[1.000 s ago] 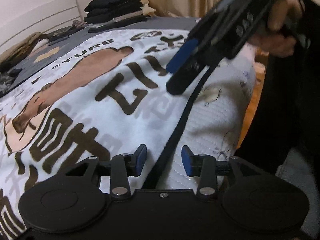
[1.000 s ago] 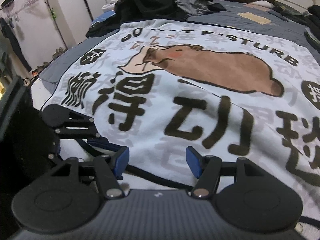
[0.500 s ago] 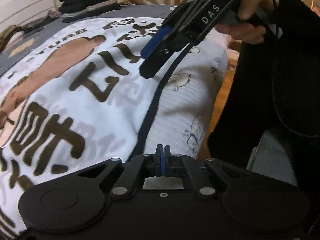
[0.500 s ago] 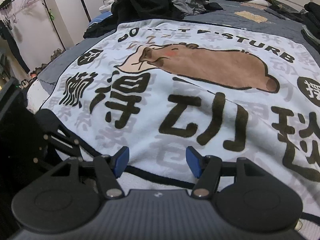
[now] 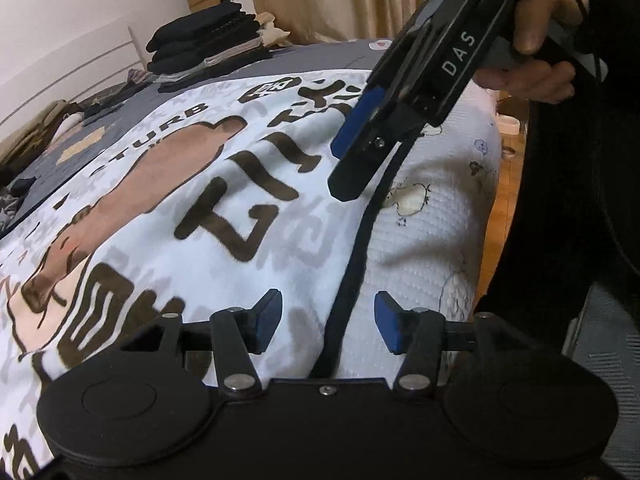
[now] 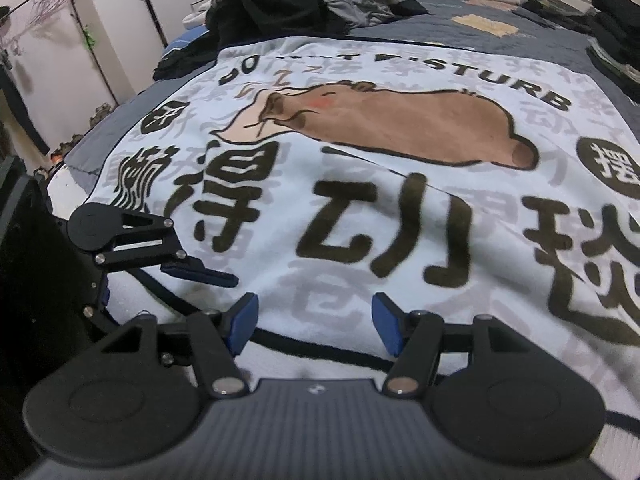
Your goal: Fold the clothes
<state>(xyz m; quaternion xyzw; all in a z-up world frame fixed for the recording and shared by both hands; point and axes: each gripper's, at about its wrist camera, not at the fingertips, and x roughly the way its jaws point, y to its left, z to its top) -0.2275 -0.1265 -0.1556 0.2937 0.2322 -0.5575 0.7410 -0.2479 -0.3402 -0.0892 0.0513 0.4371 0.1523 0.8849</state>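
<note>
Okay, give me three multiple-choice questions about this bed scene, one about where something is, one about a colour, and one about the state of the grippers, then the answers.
1. Where does the stack of folded dark clothes sit?
A. at the far end of the bed, near the white wall
B. on the floor by the curtain
C. on top of the printed blanket

2. What colour are the pads on the left gripper fingers?
A. red
B. blue
C. yellow

3. What state are the left gripper and right gripper in?
A. both shut on the blanket
B. left shut, right open
C. both open, holding nothing

Answers:
1. A, the stack rests beyond the printed blanket, close to the wall.
2. B, the inner faces of the fingers are blue.
3. C, each wrist view shows a wide gap between the fingers with only the blanket's dark edge below.
</note>
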